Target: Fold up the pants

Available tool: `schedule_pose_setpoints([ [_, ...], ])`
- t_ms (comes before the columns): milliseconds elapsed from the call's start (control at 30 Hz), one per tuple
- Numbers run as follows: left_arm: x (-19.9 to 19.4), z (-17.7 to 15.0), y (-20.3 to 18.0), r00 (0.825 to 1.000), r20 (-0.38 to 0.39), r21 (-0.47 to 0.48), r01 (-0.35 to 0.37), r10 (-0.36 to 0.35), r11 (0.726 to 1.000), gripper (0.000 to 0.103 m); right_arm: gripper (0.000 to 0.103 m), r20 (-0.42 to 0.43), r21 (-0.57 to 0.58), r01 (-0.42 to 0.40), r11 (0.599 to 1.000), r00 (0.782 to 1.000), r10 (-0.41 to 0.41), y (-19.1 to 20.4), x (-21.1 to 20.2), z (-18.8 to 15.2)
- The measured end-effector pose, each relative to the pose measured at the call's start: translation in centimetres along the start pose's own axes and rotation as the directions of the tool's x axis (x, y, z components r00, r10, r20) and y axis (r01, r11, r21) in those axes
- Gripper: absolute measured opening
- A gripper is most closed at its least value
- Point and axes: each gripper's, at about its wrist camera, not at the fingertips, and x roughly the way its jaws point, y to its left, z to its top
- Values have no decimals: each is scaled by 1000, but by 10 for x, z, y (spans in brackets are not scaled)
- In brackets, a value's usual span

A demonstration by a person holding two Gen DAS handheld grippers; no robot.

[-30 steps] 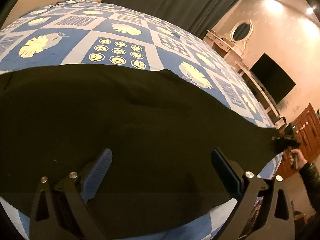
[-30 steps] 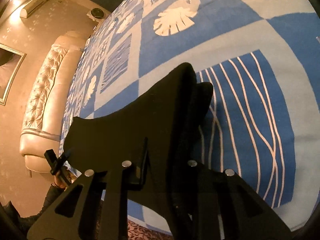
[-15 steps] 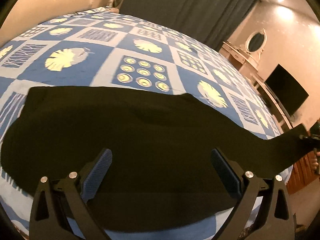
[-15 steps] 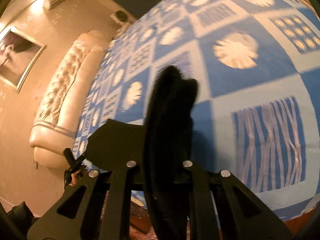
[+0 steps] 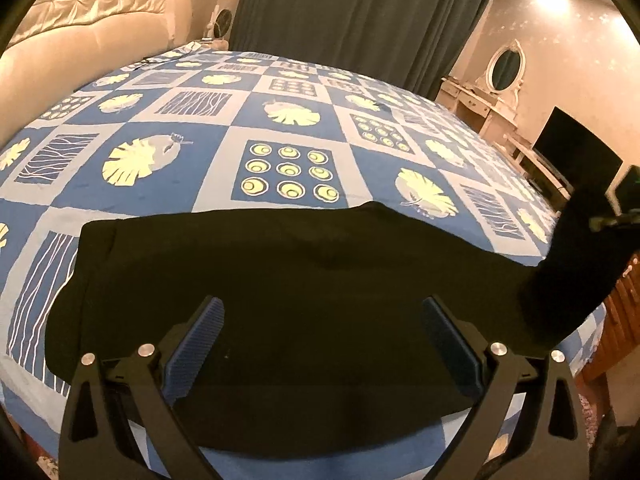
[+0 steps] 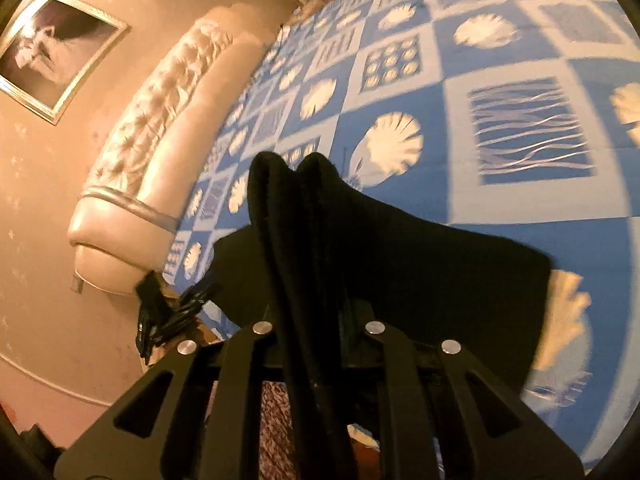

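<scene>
Black pants lie spread across the near edge of the blue patterned bed. My left gripper is open and empty, its blue pads hovering above the pants' middle. My right gripper is shut on the leg end of the pants, which stands up bunched between the fingers, lifted off the bed. In the left wrist view that lifted leg end rises at the far right under the right gripper. The left gripper also shows in the right wrist view.
The bedspread has blue and white squares with leaf and circle prints. A tufted cream headboard is at the left. Dark curtains, a dresser with an oval mirror and a black TV stand beyond the bed.
My right gripper has lifted the pants' leg end up off the bed and swung it inward. My left gripper has risen and pulled back, showing more of the bed.
</scene>
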Motion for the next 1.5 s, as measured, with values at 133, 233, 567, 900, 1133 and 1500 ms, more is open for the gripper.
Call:
schedule_pose_setpoints([
  [133,-2,-1,1,1000,1,-11,8,-8,1000,98,13,-61,-3,46,999,997,-46,14,68,-4],
  [233,1,-2,5,1000,-8,-28,10,-10,1000,98,13,-97,-38,116,992,988,-119,19,110,-11],
  [567,9,-7,6,999,-32,-38,13,-14,999,98,45,-105,-142,255,956,957,-271,46,176,-32],
  [900,13,-13,3,999,-49,-38,17,-18,999,98,77,-2,-171,-9,985,1000,8,71,114,-47],
  [1133,15,-15,5,998,-47,-77,42,-45,996,98,83,220,45,46,998,974,-55,-46,-1,-35],
  [1500,23,-21,-1,997,-70,-57,28,-32,998,98,83,120,234,-114,965,989,88,-163,35,-22],
])
